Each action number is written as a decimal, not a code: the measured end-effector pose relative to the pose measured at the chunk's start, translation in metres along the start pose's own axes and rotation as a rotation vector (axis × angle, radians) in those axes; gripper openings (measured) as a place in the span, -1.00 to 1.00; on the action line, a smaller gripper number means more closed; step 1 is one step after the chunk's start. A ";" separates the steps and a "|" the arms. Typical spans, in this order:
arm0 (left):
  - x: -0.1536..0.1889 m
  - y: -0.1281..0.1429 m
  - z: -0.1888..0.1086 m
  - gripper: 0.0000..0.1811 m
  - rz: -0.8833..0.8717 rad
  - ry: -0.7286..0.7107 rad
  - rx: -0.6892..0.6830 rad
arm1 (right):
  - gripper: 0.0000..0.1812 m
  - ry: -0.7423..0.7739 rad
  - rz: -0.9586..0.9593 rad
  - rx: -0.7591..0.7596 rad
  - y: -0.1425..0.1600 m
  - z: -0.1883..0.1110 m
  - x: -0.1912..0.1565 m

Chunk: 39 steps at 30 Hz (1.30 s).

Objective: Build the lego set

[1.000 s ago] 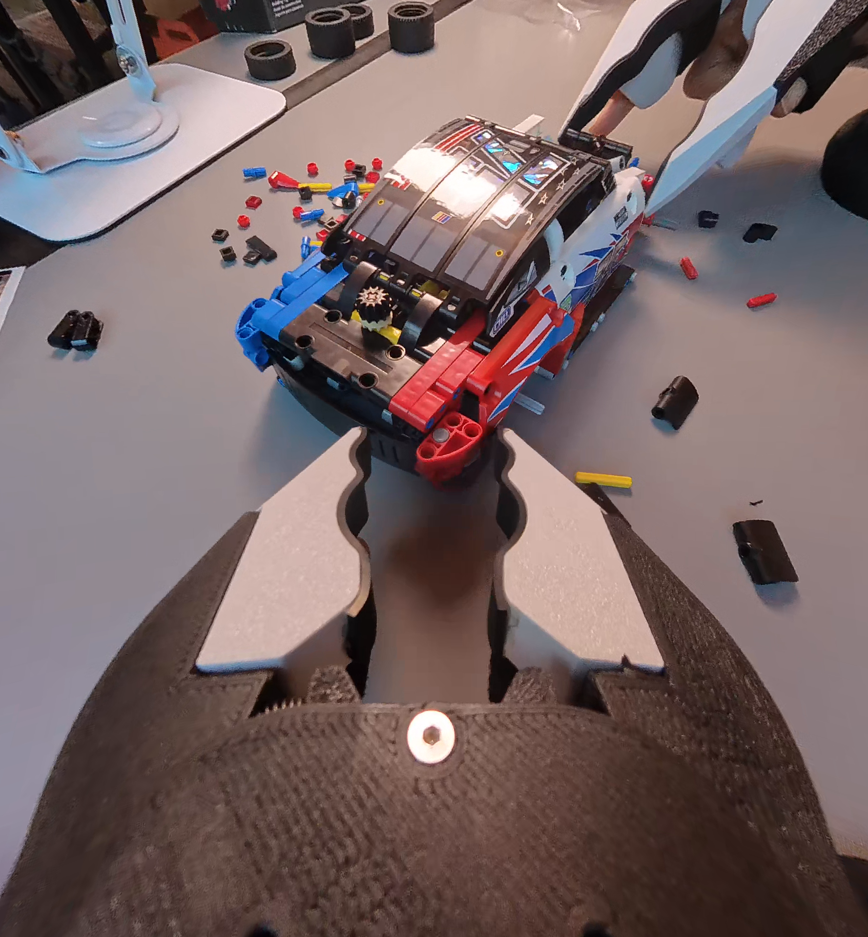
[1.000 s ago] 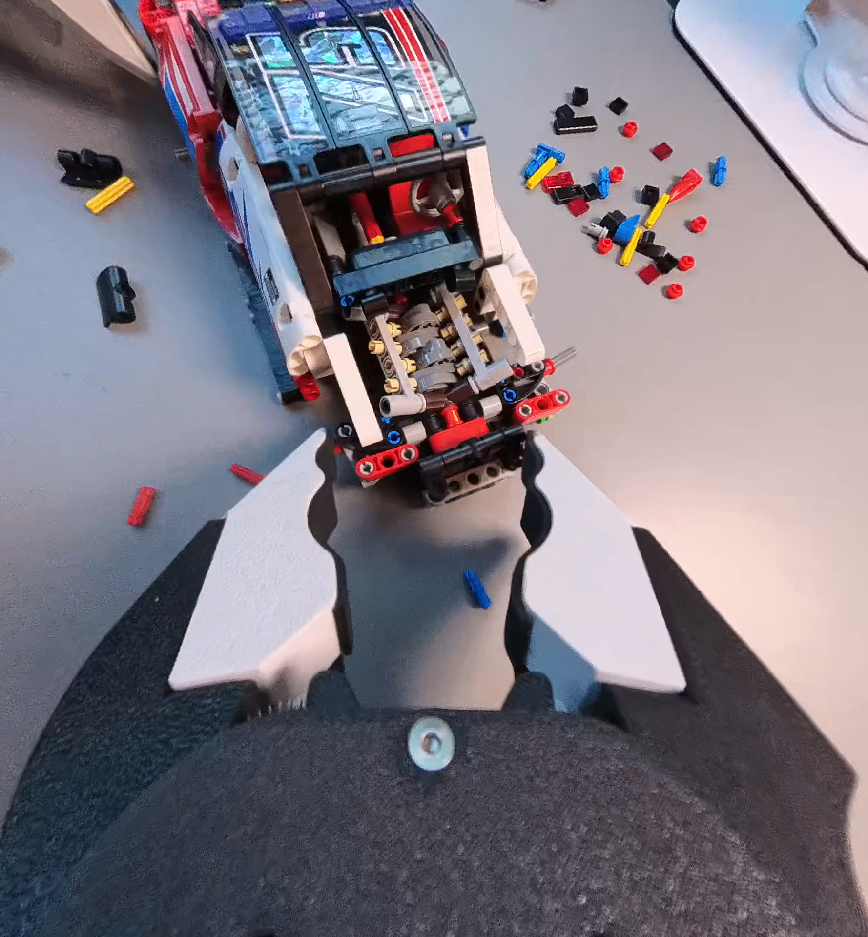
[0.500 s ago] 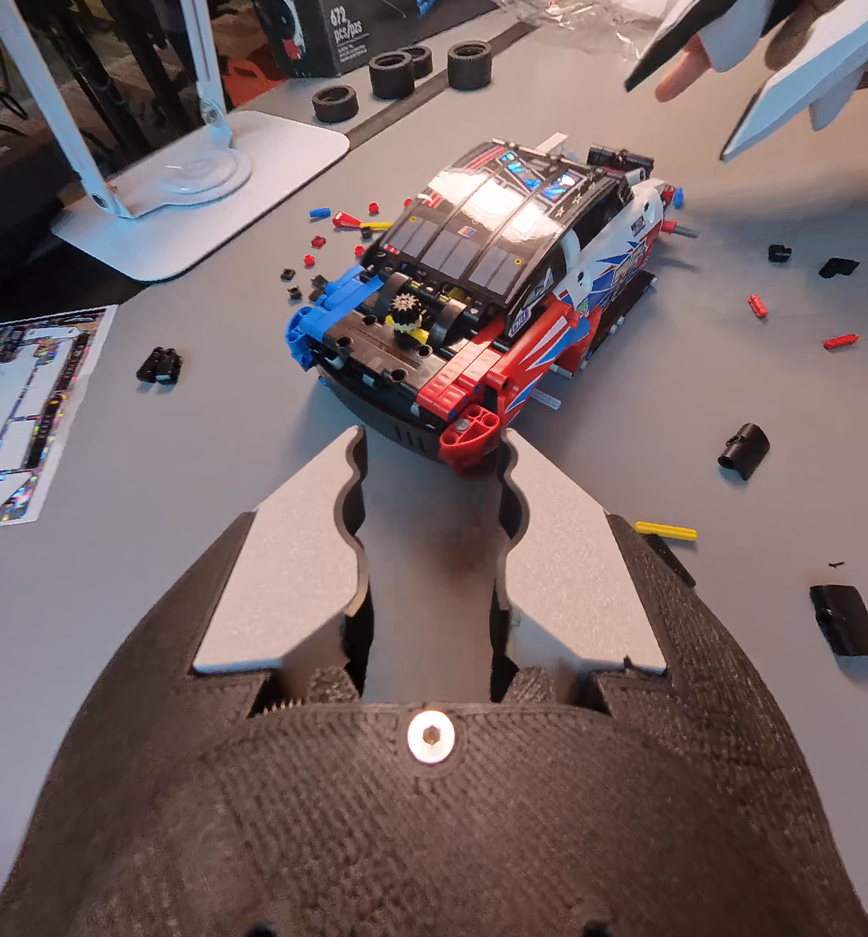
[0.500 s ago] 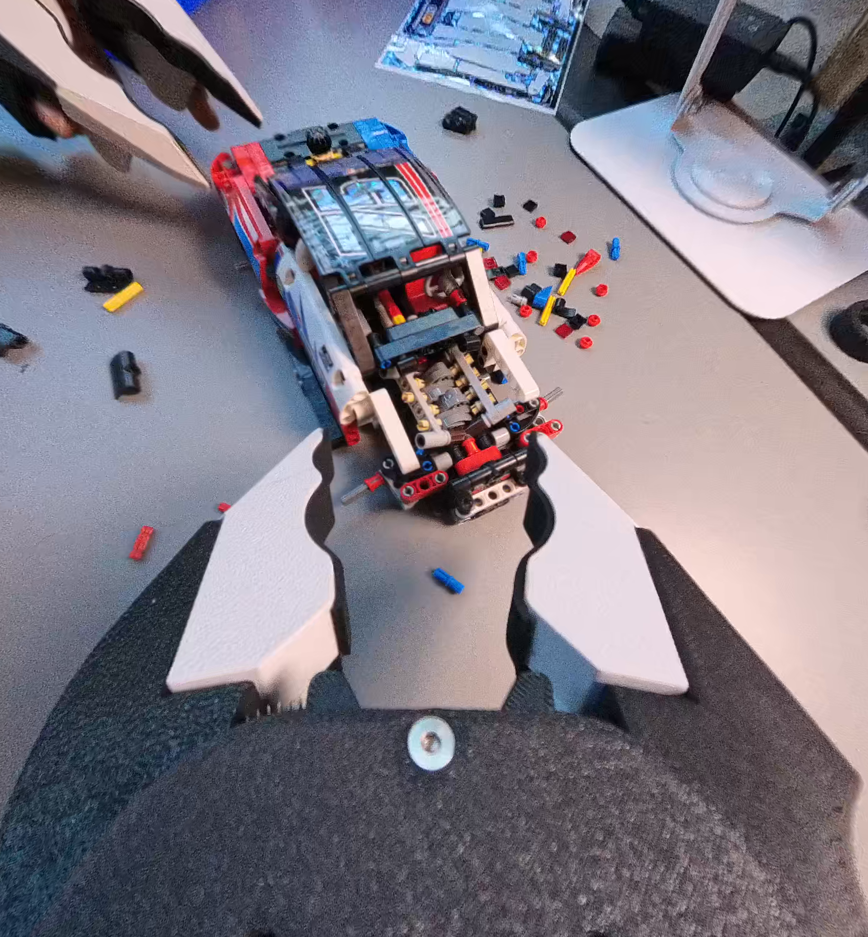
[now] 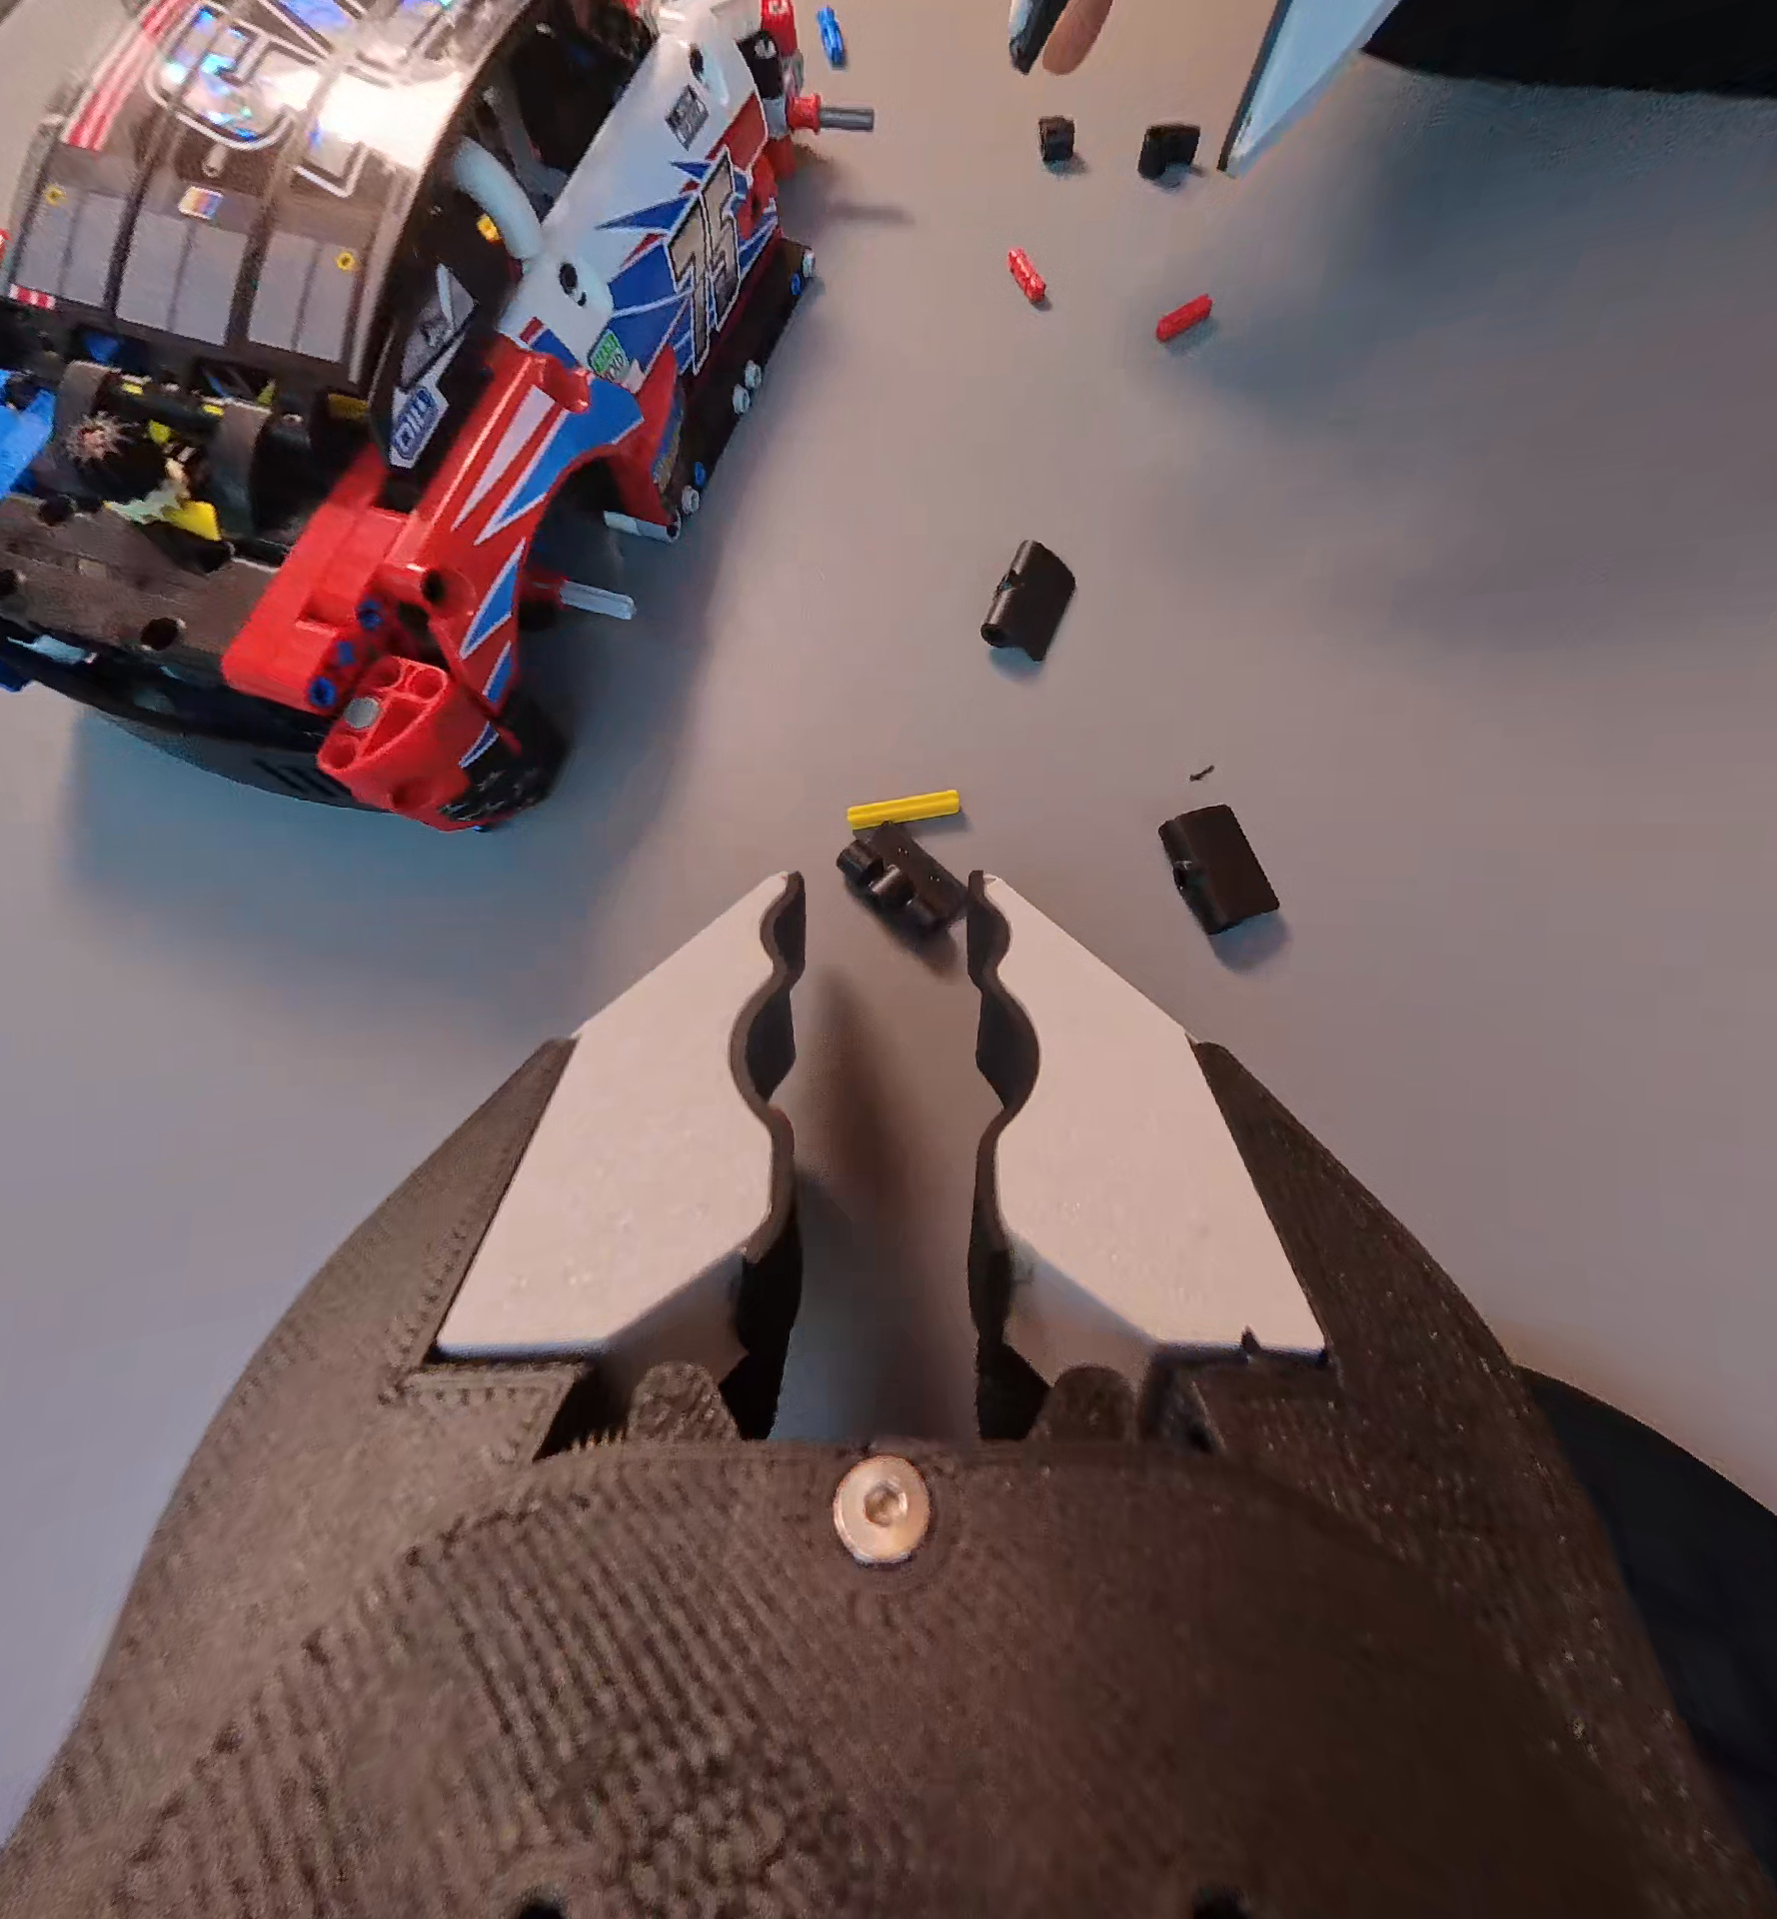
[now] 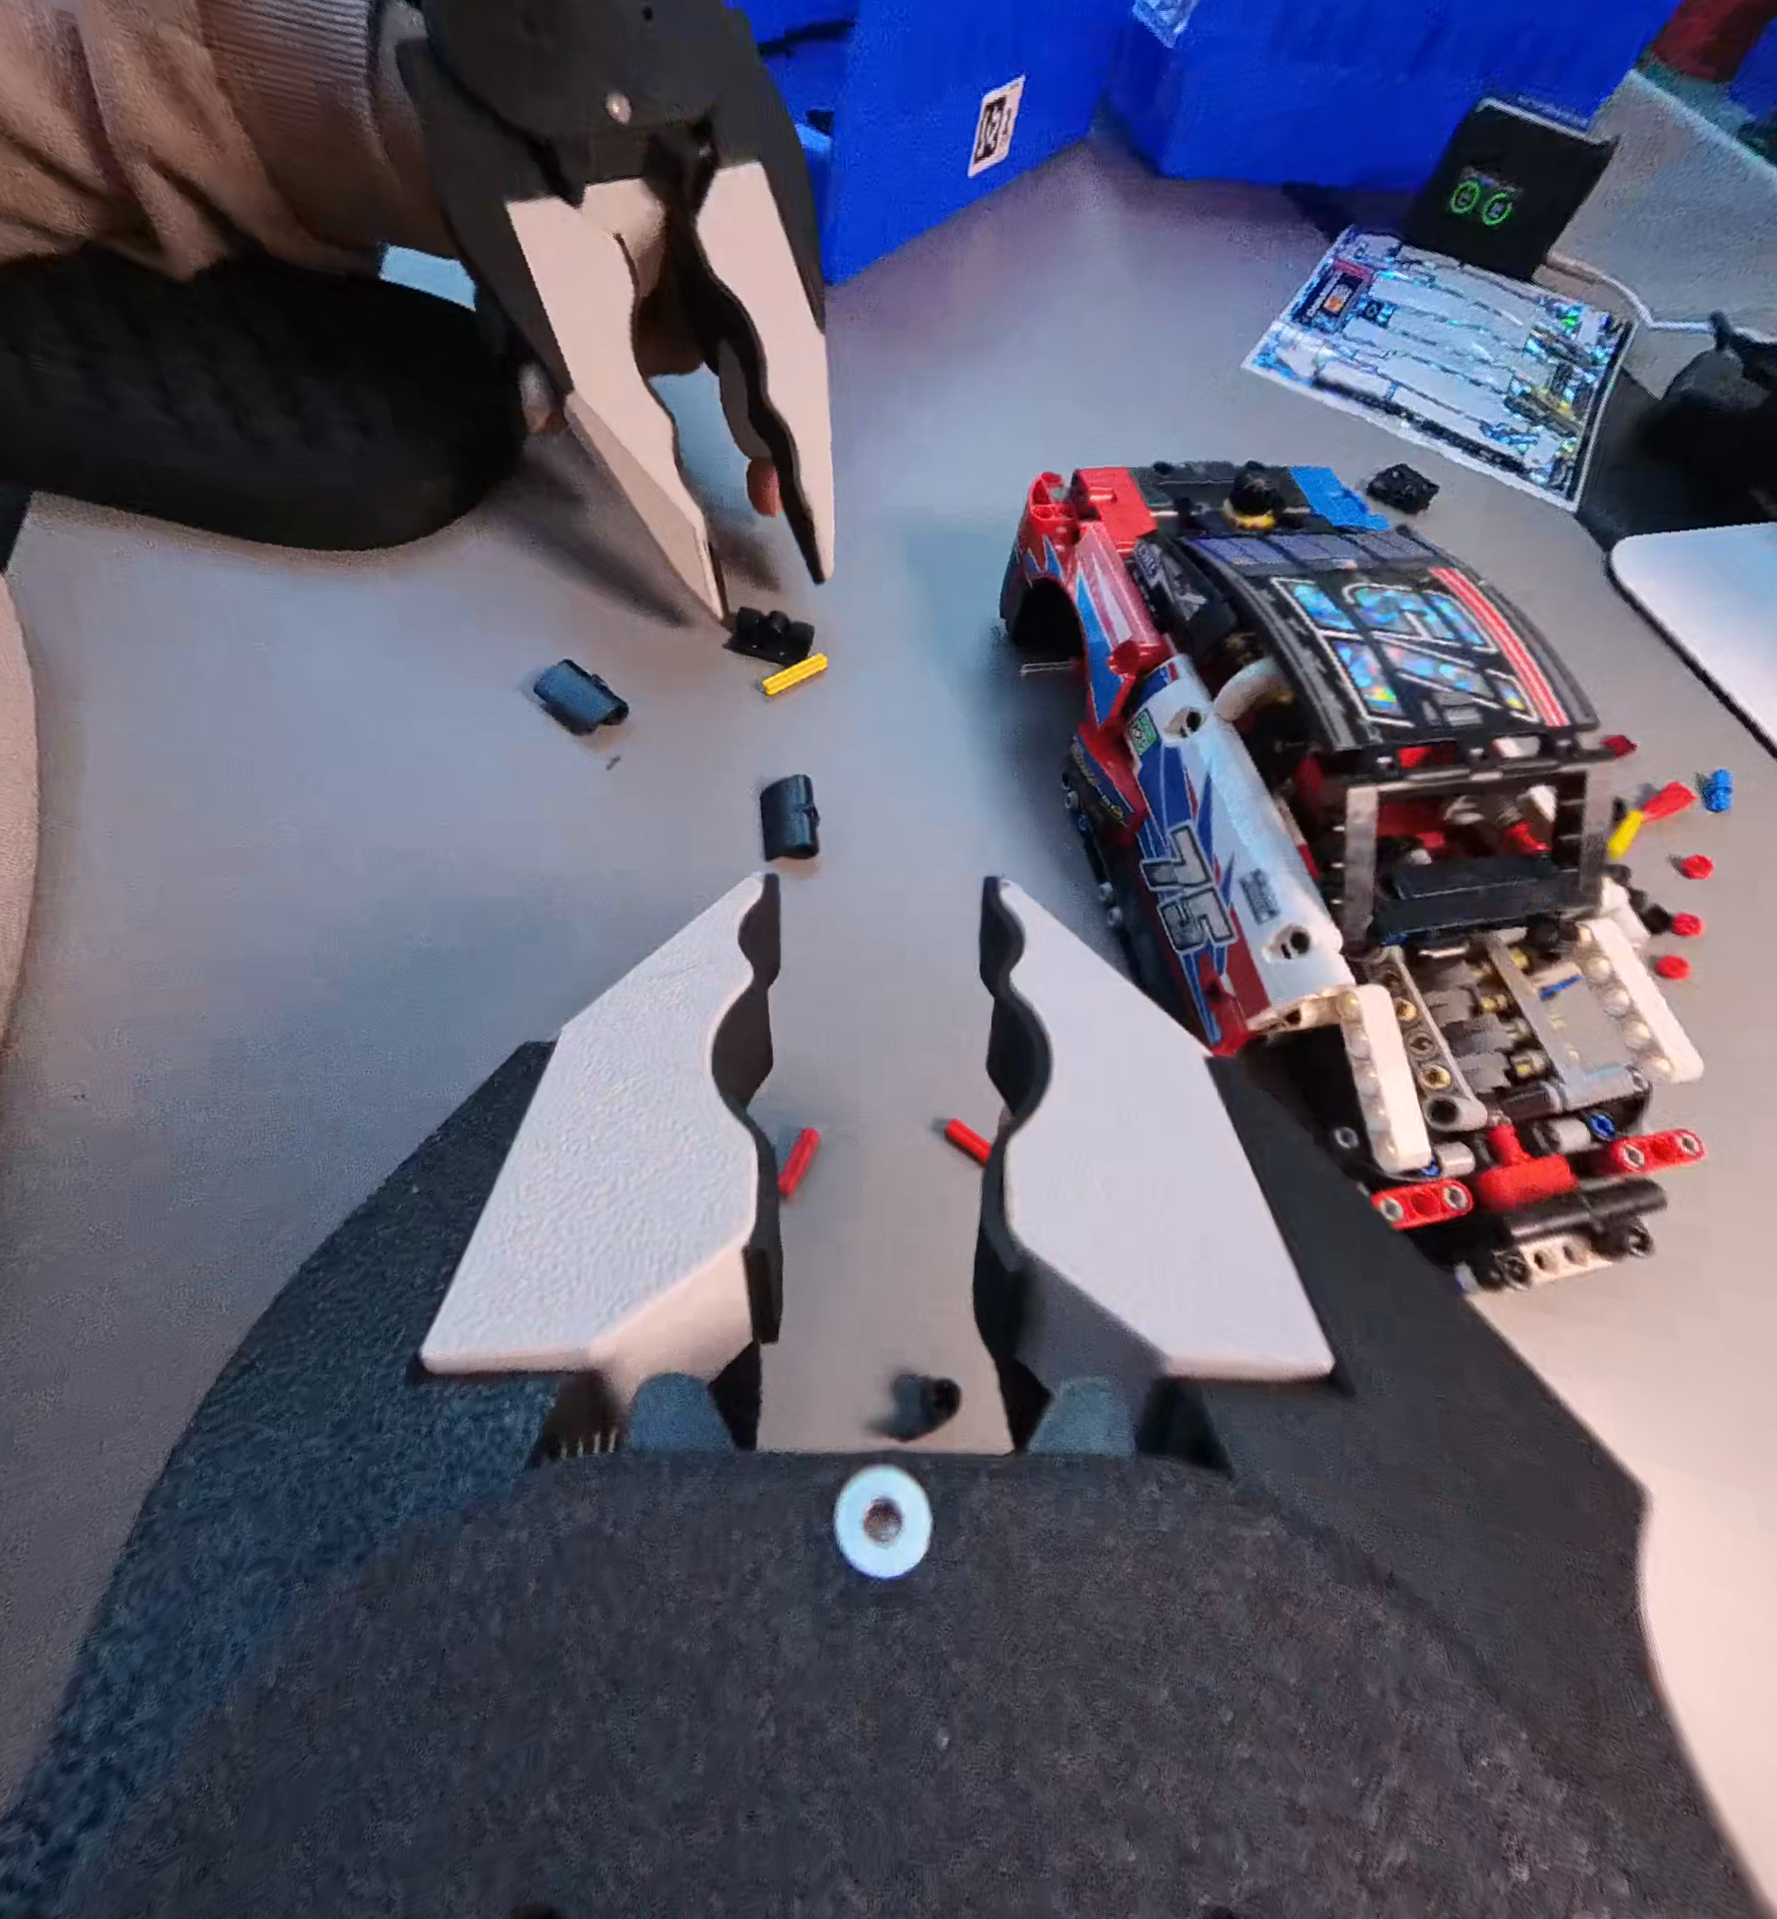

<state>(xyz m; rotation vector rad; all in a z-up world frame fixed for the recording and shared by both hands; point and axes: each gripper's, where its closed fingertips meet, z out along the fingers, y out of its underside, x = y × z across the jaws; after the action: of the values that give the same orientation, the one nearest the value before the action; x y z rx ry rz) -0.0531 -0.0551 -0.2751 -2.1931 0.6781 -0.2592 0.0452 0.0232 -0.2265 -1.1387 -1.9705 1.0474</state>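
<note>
The part-built lego race car [image 5: 344, 363], red, white, blue and black, stands on the grey table at the upper left of the left wrist view and at the right of the right wrist view [image 6: 1331, 831]. My left gripper [image 5: 882, 883] is open and empty. Its tips are low over a small black piece [image 5: 900, 883] lying beside a yellow axle [image 5: 903, 810]. The right wrist view shows the left gripper [image 6: 765, 590] over that black piece [image 6: 772, 633]. My right gripper [image 6: 879, 885] is open and empty, beside the car's left flank.
Loose black pieces [image 5: 1028, 600] [image 5: 1217, 867] and red pins [image 5: 1026, 275] lie right of the car. Red pins [image 6: 797, 1161] and a black bit [image 6: 921, 1404] lie under the right gripper. A sticker sheet [image 6: 1435, 353], blue bins [image 6: 967, 104] and a white lamp base [image 6: 1736, 623] are farther off. The left gripper's tips are roughly 15 centimeters from the right gripper's. Between my right fingertips and the black bit [image 6: 921, 1404] there is roughly 10 centimeters. Seen from the left wrist view [image 5: 1179, 125] as well.
My left gripper left the car's front and moved right and down to the small black piece. My right gripper drew back from the car's rear to its side. Both stayed open.
</note>
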 end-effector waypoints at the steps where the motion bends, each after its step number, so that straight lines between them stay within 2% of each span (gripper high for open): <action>1: 0.001 0.002 0.003 -0.68 0.009 -0.007 -0.028 | -0.59 -0.013 -0.016 -0.011 -0.001 0.005 -0.005; 3: 0.002 0.005 0.007 -0.72 0.032 -0.024 -0.067 | -0.60 -0.032 -0.039 -0.025 -0.001 0.014 -0.011; 4: 0.002 0.005 0.008 -0.80 0.036 -0.031 -0.071 | -0.60 -0.032 -0.044 -0.032 0.000 0.017 -0.013; 9: -0.002 0.006 0.006 -0.84 0.064 -0.053 -0.057 | -0.63 0.002 -0.022 -0.010 0.002 0.016 -0.008; 14: -0.007 -0.011 -0.006 -0.84 -0.020 -0.028 0.085 | -0.65 0.035 -0.001 0.027 -0.002 0.013 -0.002; 17: -0.010 -0.042 -0.023 -0.84 -0.069 -0.022 0.280 | -0.65 0.017 0.030 0.073 -0.013 0.014 -0.005; 20: -0.017 -0.081 -0.038 -0.84 -0.062 -0.098 0.458 | -0.65 -0.026 0.138 0.157 -0.039 0.015 -0.012; 24: -0.010 -0.133 -0.044 -0.84 0.002 -0.150 0.584 | -0.63 -0.072 0.377 0.309 -0.084 0.014 -0.002; 27: -0.008 -0.158 -0.041 -0.85 0.060 -0.200 0.642 | -0.63 -0.170 0.556 0.415 -0.108 0.012 0.009; 29: -0.006 -0.162 -0.037 -0.85 0.101 -0.243 0.669 | -0.63 -0.231 0.638 0.449 -0.114 0.013 0.013; 33: -0.007 -0.150 -0.029 -0.85 0.151 -0.340 0.651 | -0.74 -0.307 0.724 0.459 -0.107 0.021 0.009; 39: -0.006 -0.145 -0.026 -0.85 0.189 -0.348 0.643 | -0.76 -0.343 0.706 0.447 -0.101 0.024 0.006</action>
<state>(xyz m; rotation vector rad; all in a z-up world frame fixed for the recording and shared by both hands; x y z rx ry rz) -0.0122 0.0081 -0.1482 -1.4981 0.5094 0.0110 -0.0169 -0.0104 -0.1500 -1.4944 -1.4383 2.0413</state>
